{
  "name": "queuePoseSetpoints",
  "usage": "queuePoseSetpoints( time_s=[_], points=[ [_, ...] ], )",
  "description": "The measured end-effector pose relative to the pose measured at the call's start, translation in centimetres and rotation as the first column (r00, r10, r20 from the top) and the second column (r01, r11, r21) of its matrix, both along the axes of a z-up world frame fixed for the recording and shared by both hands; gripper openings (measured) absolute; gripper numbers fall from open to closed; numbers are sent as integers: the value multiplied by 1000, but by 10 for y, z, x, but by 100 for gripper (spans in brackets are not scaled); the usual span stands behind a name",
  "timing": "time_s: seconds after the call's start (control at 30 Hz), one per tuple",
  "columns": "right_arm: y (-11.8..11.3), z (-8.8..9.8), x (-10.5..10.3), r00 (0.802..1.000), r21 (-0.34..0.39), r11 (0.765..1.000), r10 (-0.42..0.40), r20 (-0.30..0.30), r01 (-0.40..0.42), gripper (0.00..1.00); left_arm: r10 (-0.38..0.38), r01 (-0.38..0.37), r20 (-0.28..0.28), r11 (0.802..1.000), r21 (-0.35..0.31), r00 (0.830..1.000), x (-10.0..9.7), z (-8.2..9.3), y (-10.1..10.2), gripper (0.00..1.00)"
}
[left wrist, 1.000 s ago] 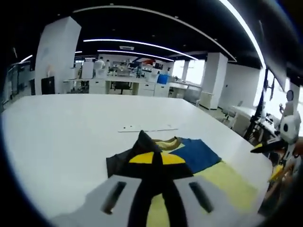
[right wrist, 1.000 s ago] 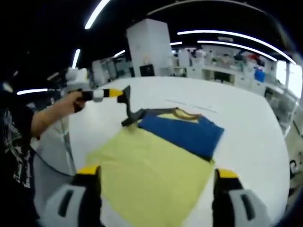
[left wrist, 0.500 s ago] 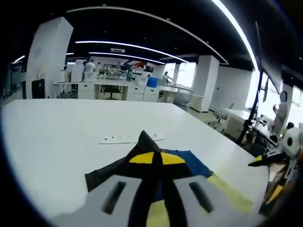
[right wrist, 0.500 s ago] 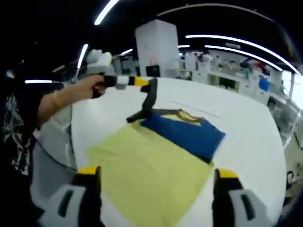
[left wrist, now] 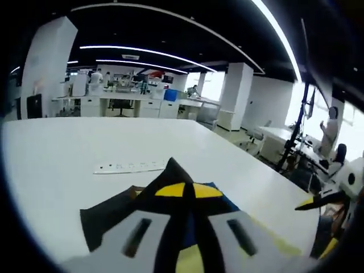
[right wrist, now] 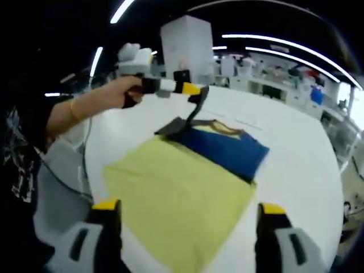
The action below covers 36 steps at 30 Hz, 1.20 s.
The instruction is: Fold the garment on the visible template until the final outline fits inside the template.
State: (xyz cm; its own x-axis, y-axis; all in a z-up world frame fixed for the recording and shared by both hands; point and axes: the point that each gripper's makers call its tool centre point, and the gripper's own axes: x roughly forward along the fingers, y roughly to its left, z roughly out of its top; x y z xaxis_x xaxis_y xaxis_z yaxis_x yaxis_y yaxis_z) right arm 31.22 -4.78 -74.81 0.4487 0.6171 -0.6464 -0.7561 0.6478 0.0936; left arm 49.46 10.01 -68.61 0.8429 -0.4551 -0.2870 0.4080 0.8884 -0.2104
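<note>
Pinched shut in the left gripper point(right wrist: 196, 98): the garment's dark sleeve point(right wrist: 177, 126), lifted off the table point(right wrist: 296, 165). Ahead of the right gripper point(right wrist: 185, 224), jaws wide apart: the yellow-and-blue garment point(right wrist: 187, 182).

A wide white bench point(right wrist: 296, 170) is carrying a garment point(right wrist: 187, 193) that is lying spread on its top, yellow across the near part and blue toward the collar end. A white ruler-like strip point(left wrist: 131, 167) is lying flat on the bench just beyond the garment.
</note>
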Motion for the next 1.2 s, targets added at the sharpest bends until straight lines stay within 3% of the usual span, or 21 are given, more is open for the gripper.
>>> queuePoseSetpoints(
  time_s=[0.37,0.83,1.2],
  points=[
    [0,-14,0,1000,-42,999,13,-21,-14,99,-64,64,-29,998,15,998,6,-13,-29,0],
    [-3,-24,1,999,-32,999,3,-45,-4,99,-120,122,-63,992,25,991,11,-33,-76,0],
    [-3,-32,0,998,-34,999,-8,-62,5,99,-146,153,-125,987,49,981,16,-68,-101,0]
  ],
)
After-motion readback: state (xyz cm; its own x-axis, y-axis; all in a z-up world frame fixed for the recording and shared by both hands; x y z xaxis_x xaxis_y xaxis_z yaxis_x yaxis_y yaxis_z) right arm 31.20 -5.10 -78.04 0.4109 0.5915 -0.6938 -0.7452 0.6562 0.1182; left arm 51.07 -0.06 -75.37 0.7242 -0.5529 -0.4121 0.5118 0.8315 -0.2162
